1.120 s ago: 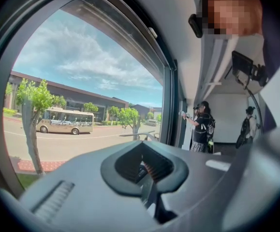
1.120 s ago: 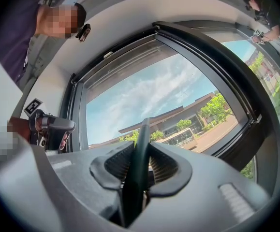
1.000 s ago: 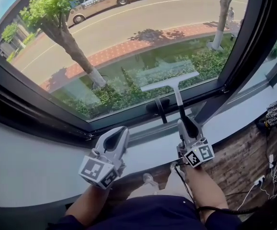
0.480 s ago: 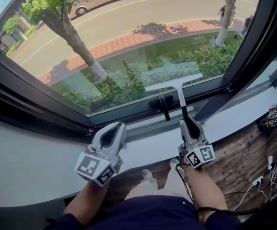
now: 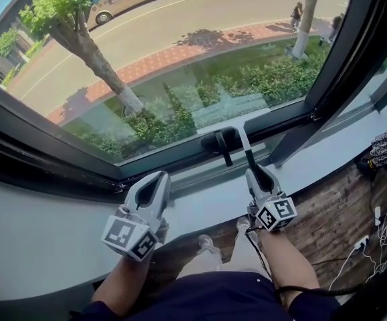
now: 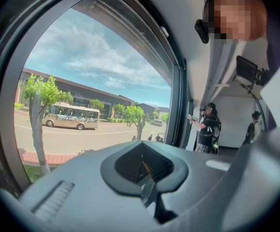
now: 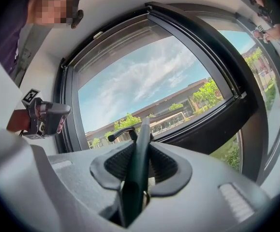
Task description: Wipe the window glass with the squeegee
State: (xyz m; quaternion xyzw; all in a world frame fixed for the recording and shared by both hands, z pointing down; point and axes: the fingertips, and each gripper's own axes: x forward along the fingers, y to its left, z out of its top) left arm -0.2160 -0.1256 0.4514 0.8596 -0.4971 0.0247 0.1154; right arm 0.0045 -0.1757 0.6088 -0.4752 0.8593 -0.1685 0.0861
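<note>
The right gripper's (image 5: pixel 253 171) jaws clamp the squeegee (image 5: pixel 245 147) by its handle, and its head reaches the bottom edge of the glass (image 5: pixel 180 65), just beside the window handle (image 5: pixel 220 142). A sideways stroke there could snag that handle and twist the squeegee in the jaws. The left gripper (image 5: pixel 158 180), jaws together and empty, hangs over the sill (image 5: pixel 327 159).

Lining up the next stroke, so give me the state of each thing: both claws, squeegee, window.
Left claw: shut, empty.
Right claw: shut on the squeegee handle.
Squeegee: held upright, stem pointing at the bottom edge of the glass; blade not clearly visible.
Window: appears closed in its frame.
</note>
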